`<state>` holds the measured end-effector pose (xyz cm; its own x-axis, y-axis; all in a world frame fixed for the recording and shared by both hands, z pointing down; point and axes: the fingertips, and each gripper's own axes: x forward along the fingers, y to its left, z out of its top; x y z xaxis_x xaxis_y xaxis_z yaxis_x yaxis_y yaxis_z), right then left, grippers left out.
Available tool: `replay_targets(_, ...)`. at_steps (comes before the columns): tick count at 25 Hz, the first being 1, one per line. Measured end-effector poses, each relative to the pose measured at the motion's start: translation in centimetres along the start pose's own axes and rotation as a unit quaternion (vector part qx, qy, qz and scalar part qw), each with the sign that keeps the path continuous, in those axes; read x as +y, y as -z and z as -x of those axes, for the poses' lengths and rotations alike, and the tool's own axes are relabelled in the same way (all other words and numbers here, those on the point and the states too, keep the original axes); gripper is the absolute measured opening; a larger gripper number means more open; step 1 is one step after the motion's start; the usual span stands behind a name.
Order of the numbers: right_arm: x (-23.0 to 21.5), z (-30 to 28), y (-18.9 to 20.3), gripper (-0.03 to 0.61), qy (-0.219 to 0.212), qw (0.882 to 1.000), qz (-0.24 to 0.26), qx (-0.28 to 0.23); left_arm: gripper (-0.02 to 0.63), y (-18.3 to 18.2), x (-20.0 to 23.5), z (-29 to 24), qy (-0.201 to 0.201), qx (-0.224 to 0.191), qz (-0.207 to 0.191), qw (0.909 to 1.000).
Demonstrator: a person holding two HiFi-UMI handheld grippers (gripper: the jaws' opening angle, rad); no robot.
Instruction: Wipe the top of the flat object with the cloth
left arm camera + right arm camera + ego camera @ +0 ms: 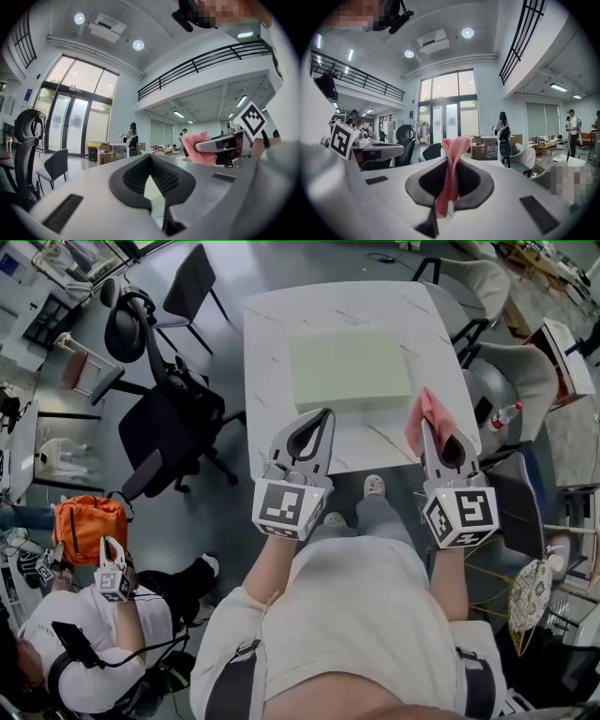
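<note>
A pale green flat pad (349, 369) lies on the white marble table (281, 315). The pink cloth (427, 413) is pinched in my right gripper (429, 427), which hovers at the table's front right, just right of the pad's near corner. In the right gripper view the cloth (457, 145) sticks up past the closed jaws of the right gripper (452, 159). My left gripper (325, 415) is shut and empty, over the pad's front edge. The left gripper view shows the left gripper (150, 158) closed, with the cloth (199, 143) off to its right.
Black office chairs (159, 418) stand left of the table and pale chairs (506, 371) to its right. A bottle (506, 415) sits by the right chair. Another person with an orange bag (86, 526) sits at lower left.
</note>
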<state>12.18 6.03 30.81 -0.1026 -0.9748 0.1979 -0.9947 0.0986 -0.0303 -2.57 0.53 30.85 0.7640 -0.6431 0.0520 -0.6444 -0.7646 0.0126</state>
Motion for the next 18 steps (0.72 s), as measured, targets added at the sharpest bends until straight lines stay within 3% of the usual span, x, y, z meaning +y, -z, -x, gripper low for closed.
replay_targets(18, -0.1, 1.1, -0.6, 0.031, -0.002, 1.0, 0.007, -0.012, 0.014, -0.5, -1.1, 0.4, 0.002, -0.009, 0.001, 1.0)
